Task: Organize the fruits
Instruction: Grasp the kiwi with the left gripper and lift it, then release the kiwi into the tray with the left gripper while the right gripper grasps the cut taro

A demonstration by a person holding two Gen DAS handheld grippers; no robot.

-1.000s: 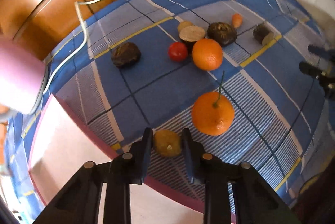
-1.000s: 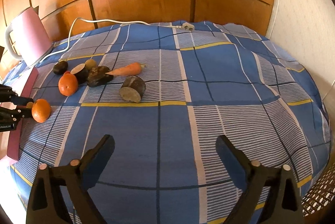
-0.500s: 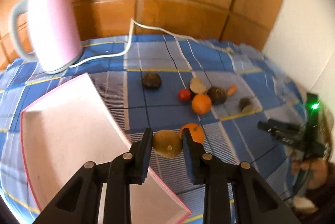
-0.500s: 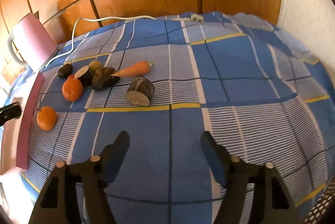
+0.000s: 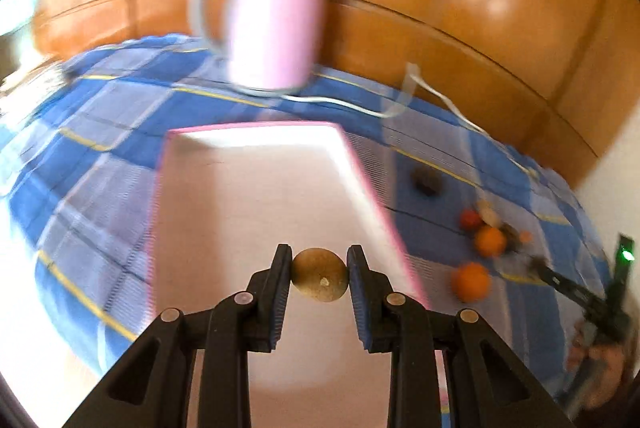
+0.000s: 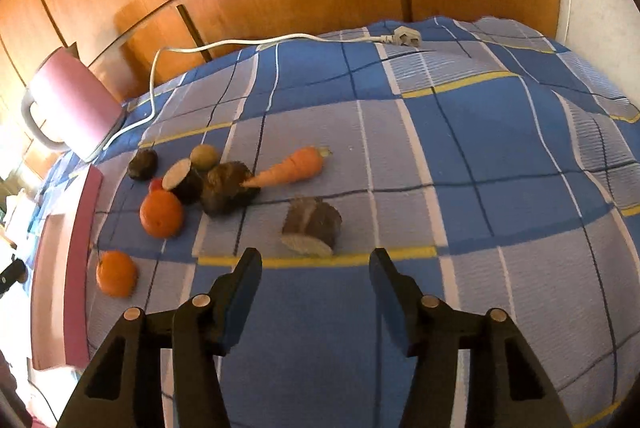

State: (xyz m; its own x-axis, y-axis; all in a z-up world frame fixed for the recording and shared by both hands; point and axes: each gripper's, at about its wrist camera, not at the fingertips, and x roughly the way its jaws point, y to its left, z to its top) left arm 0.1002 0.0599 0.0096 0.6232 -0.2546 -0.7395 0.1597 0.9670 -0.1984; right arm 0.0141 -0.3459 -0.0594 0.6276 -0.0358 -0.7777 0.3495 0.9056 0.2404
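Overhead, the left gripper [image 5: 319,268] hangs above the pink tray [image 5: 256,187], clamped on a brownish fruit [image 5: 319,275]; the right gripper [image 6: 316,268] gapes empty above the cloth [image 6: 480,155].

The left gripper [image 5: 319,274] holds a round fruit [image 5: 319,280] over the tray [image 5: 256,195]; the kettle [image 5: 272,15] stands beyond the tray. Just ahead of the right gripper [image 6: 316,268] lies a cut root piece [image 6: 312,226], the carrot [image 6: 290,171] behind it, two oranges [image 6: 161,214] [image 6: 116,274] to its left, beside the tray.
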